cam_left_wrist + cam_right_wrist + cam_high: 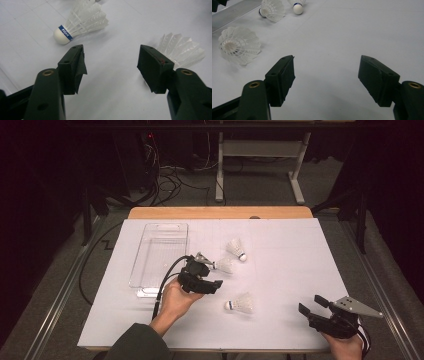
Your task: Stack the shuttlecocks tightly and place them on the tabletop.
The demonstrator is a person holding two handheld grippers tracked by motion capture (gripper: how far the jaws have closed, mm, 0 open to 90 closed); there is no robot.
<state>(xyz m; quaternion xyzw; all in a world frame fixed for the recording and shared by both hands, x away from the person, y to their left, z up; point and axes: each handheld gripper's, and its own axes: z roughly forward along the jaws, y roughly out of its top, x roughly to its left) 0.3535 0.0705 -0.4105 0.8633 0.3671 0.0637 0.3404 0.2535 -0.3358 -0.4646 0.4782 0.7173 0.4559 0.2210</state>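
White table (280, 270) under us: our left gripper (111, 66) fingers gape empty, one shuttlecock (181, 48) just behind one finger; right gripper (327, 76) fingers open too.

Desk (280, 320) covered by a white sheet; a strip of bare wood shows along its far edge. Grey metal rails run along both sides of the desk. Floor behind: grey carpet, a tangle of dark cables (165, 182) at far left. White metal frame (260, 160) of another piece of furniture stands on the carpet beyond the far edge, its two feet pointing toward the desk. Background dark.
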